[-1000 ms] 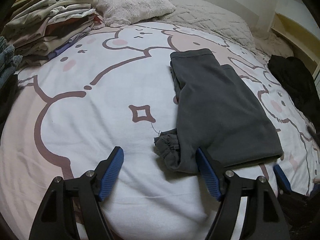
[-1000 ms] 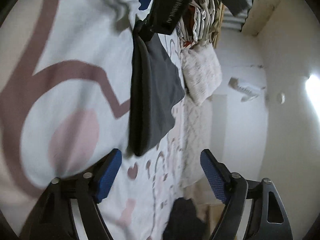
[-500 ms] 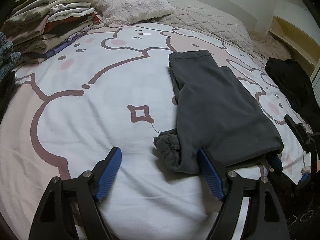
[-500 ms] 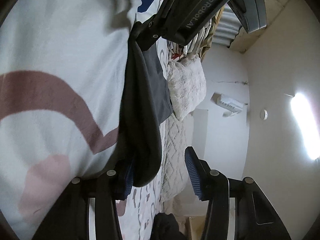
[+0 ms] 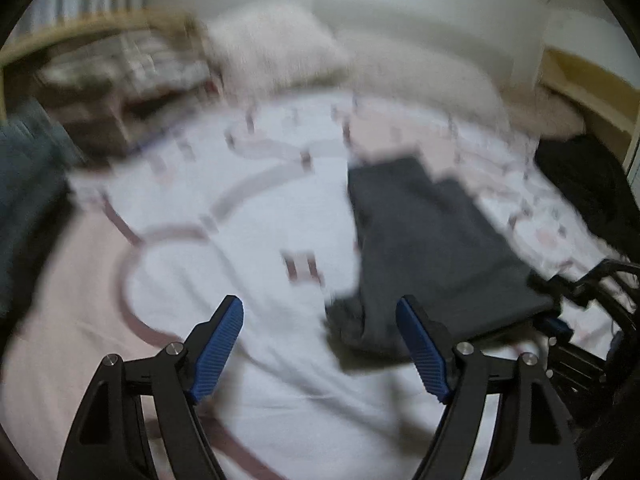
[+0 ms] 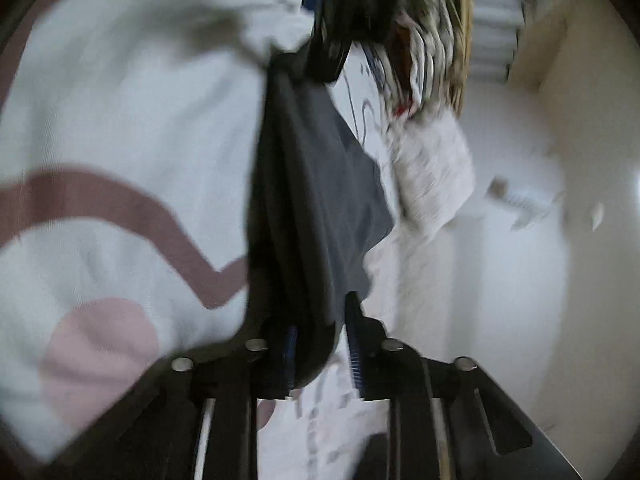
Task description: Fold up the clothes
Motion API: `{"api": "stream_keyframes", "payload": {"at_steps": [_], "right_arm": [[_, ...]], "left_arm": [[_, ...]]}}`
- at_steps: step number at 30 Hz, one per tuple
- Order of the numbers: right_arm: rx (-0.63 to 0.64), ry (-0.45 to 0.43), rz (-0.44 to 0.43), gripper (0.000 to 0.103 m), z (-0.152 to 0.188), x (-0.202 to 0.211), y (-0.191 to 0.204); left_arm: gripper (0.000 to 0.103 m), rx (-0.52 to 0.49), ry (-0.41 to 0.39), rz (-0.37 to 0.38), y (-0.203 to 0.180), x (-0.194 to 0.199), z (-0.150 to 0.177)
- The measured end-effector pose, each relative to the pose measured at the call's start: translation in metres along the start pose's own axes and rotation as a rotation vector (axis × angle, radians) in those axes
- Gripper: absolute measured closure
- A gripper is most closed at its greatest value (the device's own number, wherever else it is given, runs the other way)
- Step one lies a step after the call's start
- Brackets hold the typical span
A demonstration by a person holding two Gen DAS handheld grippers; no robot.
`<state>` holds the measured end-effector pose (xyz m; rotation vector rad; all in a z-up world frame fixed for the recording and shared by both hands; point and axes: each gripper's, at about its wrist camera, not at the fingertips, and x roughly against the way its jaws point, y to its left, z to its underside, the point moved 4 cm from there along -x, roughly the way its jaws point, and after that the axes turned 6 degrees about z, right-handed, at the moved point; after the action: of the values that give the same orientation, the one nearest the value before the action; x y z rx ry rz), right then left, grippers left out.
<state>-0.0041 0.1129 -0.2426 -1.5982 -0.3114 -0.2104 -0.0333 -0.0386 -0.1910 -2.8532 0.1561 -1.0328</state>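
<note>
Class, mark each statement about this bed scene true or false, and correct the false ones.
1. The grey garment lies on the patterned bedsheet. True.
2. The left gripper clamps the garment. False: its jaws stand apart with nothing between them.
3. The right gripper has garment fabric between its closing jaws. True.
4. The stack of folded clothes sits on top of the grey garment. False: it stands apart, near the pillow.
</note>
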Motion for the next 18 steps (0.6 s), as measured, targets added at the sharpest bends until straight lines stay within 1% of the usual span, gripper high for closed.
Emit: {"api": "stream_keyframes", "payload": {"at_steps": [1, 3, 5, 6, 7, 9, 10, 11, 12, 13, 14, 16, 18], "right_arm": [[-0.074, 0.017, -0.071, 0.087, 0.000, -0.001, -0.010], [-0.230, 0.048, -0.219, 0.087, 0.000, -0.005, -0.031], [-0.395, 0.077, -0.373, 0.089, 0.000, -0.014, -0.053], [-0.461, 0.083, -0.422, 0.089, 0.004, -0.014, -0.058], [-0.527, 0.088, -0.470, 0.090, 0.008, -0.014, -0.063], [-0.657, 0.098, -0.566, 0.090, 0.016, -0.014, -0.073], [-0.701, 0.098, -0.590, 0.090, 0.018, -0.012, -0.078], [-0.725, 0.095, -0.604, 0.090, 0.024, -0.011, -0.078], [-0.743, 0.093, -0.615, 0.090, 0.024, -0.016, -0.084], [-0.761, 0.090, -0.626, 0.090, 0.023, -0.022, -0.090], [-0.762, 0.088, -0.629, 0.090, 0.024, -0.019, -0.091], [-0.758, 0.086, -0.634, 0.090, 0.024, -0.013, -0.090], [-0.748, 0.085, -0.632, 0.090, 0.022, -0.022, -0.093]], "left_arm": [[0.024, -0.057, -0.046, -0.025, -0.006, 0.014, -0.005], [0.024, -0.203, -0.101, -0.069, -0.020, 0.031, -0.011], [0.024, -0.413, -0.163, -0.107, -0.043, 0.047, -0.008], [0.024, -0.511, -0.187, -0.116, -0.054, 0.053, -0.003], [0.024, -0.623, -0.195, -0.111, -0.066, 0.055, 0.005], [0.024, -0.877, -0.212, -0.122, -0.090, 0.056, 0.034], [0.024, -0.996, -0.218, -0.125, -0.101, 0.055, 0.047], [0.024, -1.063, -0.207, -0.118, -0.107, 0.050, 0.058], [0.024, -1.130, -0.196, -0.110, -0.113, 0.044, 0.069], [0.023, -1.191, -0.185, -0.106, -0.119, 0.038, 0.078], [0.023, -1.209, -0.179, -0.123, -0.122, 0.029, 0.081], [0.023, -1.194, -0.165, -0.168, -0.127, 0.011, 0.076], [0.023, -1.180, -0.177, -0.215, -0.132, -0.003, 0.067]]}}
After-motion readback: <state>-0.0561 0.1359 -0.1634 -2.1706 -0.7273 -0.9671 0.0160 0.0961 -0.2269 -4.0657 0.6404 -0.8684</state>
